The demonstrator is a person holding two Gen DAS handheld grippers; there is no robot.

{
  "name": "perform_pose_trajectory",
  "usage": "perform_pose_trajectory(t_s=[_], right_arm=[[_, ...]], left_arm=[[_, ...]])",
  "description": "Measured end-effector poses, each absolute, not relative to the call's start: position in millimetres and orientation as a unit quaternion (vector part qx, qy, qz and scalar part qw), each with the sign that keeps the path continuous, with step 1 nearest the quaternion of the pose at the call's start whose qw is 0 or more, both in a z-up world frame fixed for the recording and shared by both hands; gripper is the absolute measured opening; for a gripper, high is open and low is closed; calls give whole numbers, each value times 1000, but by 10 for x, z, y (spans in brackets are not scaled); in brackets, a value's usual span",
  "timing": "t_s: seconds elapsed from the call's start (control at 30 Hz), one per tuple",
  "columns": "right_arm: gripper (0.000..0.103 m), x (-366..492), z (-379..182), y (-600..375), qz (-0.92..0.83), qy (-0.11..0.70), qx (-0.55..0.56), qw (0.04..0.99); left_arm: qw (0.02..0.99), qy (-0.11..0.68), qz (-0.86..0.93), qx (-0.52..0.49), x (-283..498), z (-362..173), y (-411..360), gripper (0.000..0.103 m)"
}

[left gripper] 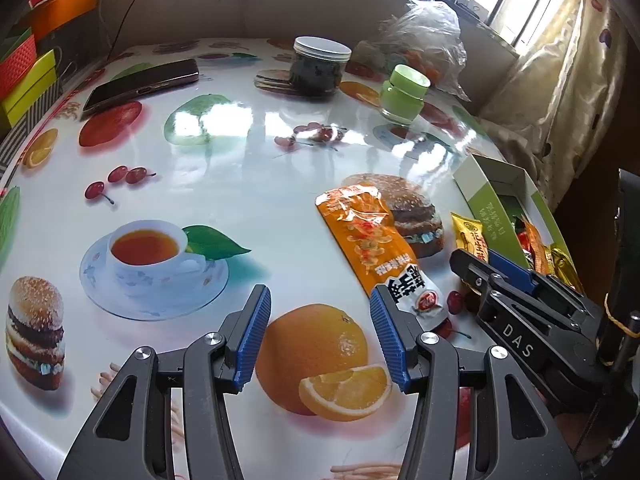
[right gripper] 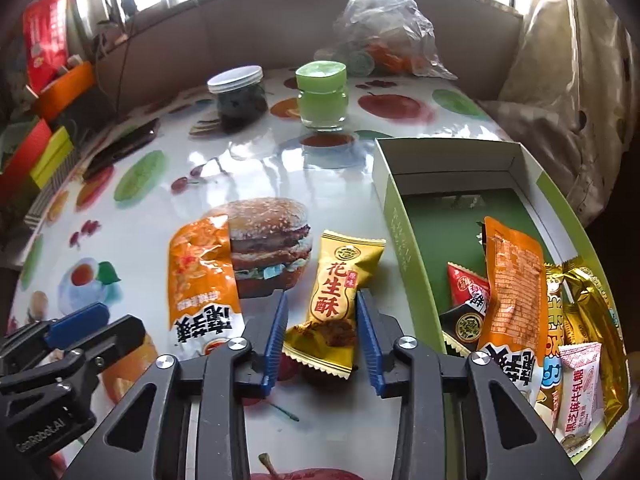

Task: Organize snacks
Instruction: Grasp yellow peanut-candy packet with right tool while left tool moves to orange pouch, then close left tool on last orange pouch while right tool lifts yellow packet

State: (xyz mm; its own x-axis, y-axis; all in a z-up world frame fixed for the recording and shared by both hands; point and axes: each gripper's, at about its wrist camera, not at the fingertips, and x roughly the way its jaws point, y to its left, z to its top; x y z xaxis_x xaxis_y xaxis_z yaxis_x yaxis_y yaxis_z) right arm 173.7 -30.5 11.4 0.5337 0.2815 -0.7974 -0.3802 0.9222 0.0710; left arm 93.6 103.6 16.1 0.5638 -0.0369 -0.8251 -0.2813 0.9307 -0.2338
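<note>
In the right wrist view we see our left gripper (right gripper: 76, 326) at lower left, beside the orange packet (right gripper: 202, 280) on the bench (right gripper: 332, 184). At centre our right gripper (right gripper: 322, 340) holds its fingers apart around the yellow packet (right gripper: 334, 300). At right, the green box (right gripper: 400, 232) holds more snacks. In the left wrist view, the left fingers (left gripper: 256, 332) stand apart over the bench.

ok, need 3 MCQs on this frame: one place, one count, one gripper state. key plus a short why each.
1. Where is the yellow peanut-crisp packet?
A. in the green box
B. on the table between the right gripper's fingers
C. under the jar

2. Snack packets on the table outside the green box?
A. two
B. four
C. none

3. The left gripper is:
A. shut on a packet
B. open
C. out of view

Key: B, it lies between the right gripper fingers; A, only it and the orange packet; B, fingers apart, nothing held.
</note>
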Motion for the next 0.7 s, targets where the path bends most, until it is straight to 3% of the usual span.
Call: perform_pose_trajectory(t_s=[0.1,0.7], right_arm=[[23,1711,127,-276,207,443,-55,870],[23,1420,98,-106,248,454,-51,854]], left_arm=[[867,461,74,-174,935,159,1064,53],[868,464,67,-162,945,201,1132,53]])
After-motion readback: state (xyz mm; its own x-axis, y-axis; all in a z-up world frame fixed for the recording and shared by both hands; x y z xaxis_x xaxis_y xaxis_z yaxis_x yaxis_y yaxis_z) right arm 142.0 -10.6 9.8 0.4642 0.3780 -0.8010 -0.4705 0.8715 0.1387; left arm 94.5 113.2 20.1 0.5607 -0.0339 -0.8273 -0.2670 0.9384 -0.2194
